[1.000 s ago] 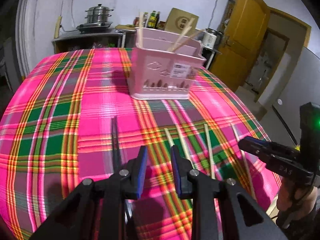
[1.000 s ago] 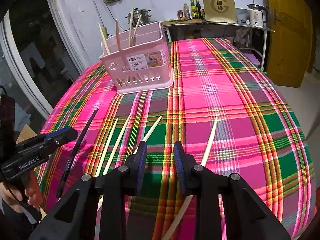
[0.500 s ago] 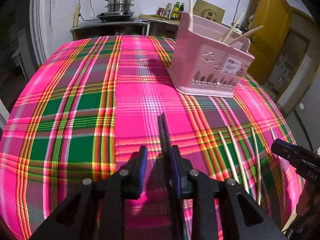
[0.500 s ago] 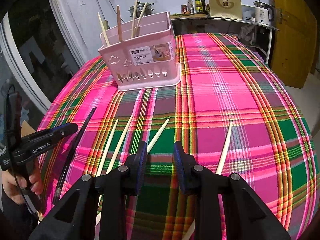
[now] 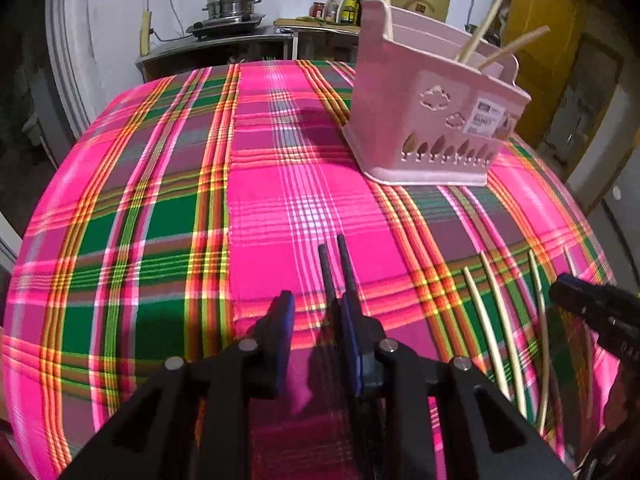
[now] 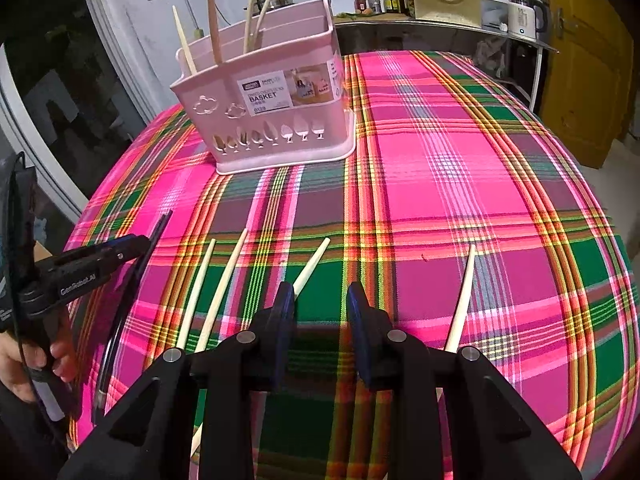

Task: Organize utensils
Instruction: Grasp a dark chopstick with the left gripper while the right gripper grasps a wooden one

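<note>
Looking across the scene from my two wrist cameras, I see a table under a pink, green and orange plaid cloth (image 6: pixel 460 184) filling both views. On its far part stands the pink utensil basket (image 6: pixel 272 120), upright, with several pale chopsticks (image 6: pixel 252 20) sticking up out of it. Nearer to me, four light wooden chopsticks (image 6: pixel 224 288) lie loose on the cloth, fanned and apart from one another; one lies off alone (image 6: pixel 462 300) on the right side. My right gripper (image 6: pixel 320 312) hangs over the cloth between them, its jaws parted with nothing between the pads; the tip of one light chopstick passes just beside its left pad. My left gripper (image 5: pixel 316 328) hovers low over a pair of dark chopsticks (image 5: pixel 336 264) lying side by side; the pair runs in along the inside of the right-hand pad, the jaws are parted, and the pads are not pressing on the pair. A hand (image 6: pixel 24 364) grips the left tool's handle.
</note>
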Demonstrator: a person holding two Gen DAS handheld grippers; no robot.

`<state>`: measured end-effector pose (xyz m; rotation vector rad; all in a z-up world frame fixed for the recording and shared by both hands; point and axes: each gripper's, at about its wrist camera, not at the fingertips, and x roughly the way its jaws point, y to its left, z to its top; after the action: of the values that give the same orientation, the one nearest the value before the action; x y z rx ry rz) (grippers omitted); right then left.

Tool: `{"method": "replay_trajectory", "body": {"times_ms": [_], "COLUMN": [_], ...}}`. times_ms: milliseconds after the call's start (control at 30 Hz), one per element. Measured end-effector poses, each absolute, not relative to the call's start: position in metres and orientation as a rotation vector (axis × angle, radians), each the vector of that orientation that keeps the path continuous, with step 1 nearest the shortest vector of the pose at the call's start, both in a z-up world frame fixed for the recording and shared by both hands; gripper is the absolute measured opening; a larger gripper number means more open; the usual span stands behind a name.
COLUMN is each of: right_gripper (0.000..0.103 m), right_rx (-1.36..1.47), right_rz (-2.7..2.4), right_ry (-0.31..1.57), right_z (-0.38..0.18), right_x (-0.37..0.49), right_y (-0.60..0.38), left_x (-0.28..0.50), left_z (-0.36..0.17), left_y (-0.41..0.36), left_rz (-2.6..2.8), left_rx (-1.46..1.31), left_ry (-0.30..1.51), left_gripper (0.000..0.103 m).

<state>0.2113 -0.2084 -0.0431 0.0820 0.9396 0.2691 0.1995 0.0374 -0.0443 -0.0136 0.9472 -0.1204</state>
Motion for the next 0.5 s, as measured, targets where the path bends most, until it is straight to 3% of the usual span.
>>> {"method": "replay_trajectory", "body": {"times_ms": [500], "right_gripper": [0.028], "right_rx": [0.007], "right_rz": [0.244], "right_ry": [0.979], "right_z": [-0.043], "right_x": [0.216], "right_y": [-0.184], "left_x": [0.184], "left_z": [-0.043], "left_y": [0.035], "left_rz": [-0.093], "left_rx": [0.04], "left_ry": [0.962], "left_gripper": [0.021]}}
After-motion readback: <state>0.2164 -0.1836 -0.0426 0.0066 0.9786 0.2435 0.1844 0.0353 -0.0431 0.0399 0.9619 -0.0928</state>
